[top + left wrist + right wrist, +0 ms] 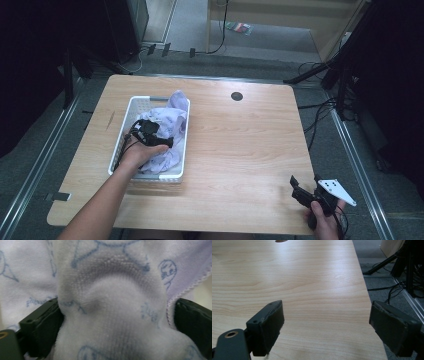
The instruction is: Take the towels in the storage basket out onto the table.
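A pale lilac towel (176,106) printed with blue doodles lies bunched in a white slatted basket (183,145) on the left half of the wooden table (240,145). One corner of the towel hangs over the basket's far right rim. My left gripper (161,138) reaches down into the basket. In the left gripper view its jaws stand wide apart, and a thick fold of the towel (112,315) bulges between them, touching both. My right gripper (306,180) hovers open over the table's near right corner, nothing between its fingers (270,325).
A dark round cable hole (237,96) sits in the table near its far edge. Beyond the table's right edge, on grey carpet, are cables and stand legs (392,262). Metal floor rails (40,165) run along both sides.
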### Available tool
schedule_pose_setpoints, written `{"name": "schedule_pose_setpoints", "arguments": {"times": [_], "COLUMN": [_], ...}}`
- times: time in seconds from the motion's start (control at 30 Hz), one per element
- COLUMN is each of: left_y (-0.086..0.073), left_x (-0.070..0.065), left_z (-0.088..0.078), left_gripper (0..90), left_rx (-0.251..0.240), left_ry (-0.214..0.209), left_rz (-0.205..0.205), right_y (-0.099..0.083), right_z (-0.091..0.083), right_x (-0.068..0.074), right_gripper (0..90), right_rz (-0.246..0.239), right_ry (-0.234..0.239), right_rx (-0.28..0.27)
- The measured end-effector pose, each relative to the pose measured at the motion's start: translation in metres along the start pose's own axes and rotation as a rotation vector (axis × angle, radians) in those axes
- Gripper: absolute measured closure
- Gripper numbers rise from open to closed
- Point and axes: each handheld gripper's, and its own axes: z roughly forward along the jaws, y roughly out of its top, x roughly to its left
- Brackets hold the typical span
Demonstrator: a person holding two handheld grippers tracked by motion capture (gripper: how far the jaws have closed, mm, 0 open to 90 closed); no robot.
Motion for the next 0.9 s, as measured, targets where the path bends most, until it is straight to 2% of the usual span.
{"name": "schedule_pose_setpoints", "arguments": {"times": [0.13, 0.27, 0.37, 0.53, 0.67, 0.9], "left_y": [-0.001, -0.002, -0.001, 0.002, 0.004, 0.010], "left_x": [0.005, 0.011, 0.012, 0.019, 0.019, 0.023], "left_z": [-0.005, -0.008, -0.009, -0.013, -0.019, -0.041], "left_gripper": [19.6, 43.2, 50.8, 57.0, 57.9, 58.2], "left_rx": [-0.022, -0.042, -0.042, -0.047, -0.067, -0.148], "left_ry": [0.027, 0.051, 0.050, 0.020, 0.007, 0.003], "left_rz": [-0.031, -0.055, -0.049, -0.109, -0.098, -0.106], "right_y": [0.000, 0.000, 0.000, 0.000, 0.000, 0.000], "right_z": [0.000, 0.000, 0.000, 0.000, 0.000, 0.000], "right_x": [0.000, 0.000, 0.000, 0.000, -0.001, 0.000], "right_gripper": [12.7, 12.8, 12.8, 12.8, 12.8, 12.8], "right_rz": [0.000, -0.001, -0.001, 0.001, 0.000, 0.001], "right_ry": [-0.001, -0.002, -0.001, 0.000, 0.002, 0.003], "right_rx": [0.001, 0.001, 0.001, 0.002, 0.000, 0.000]}}
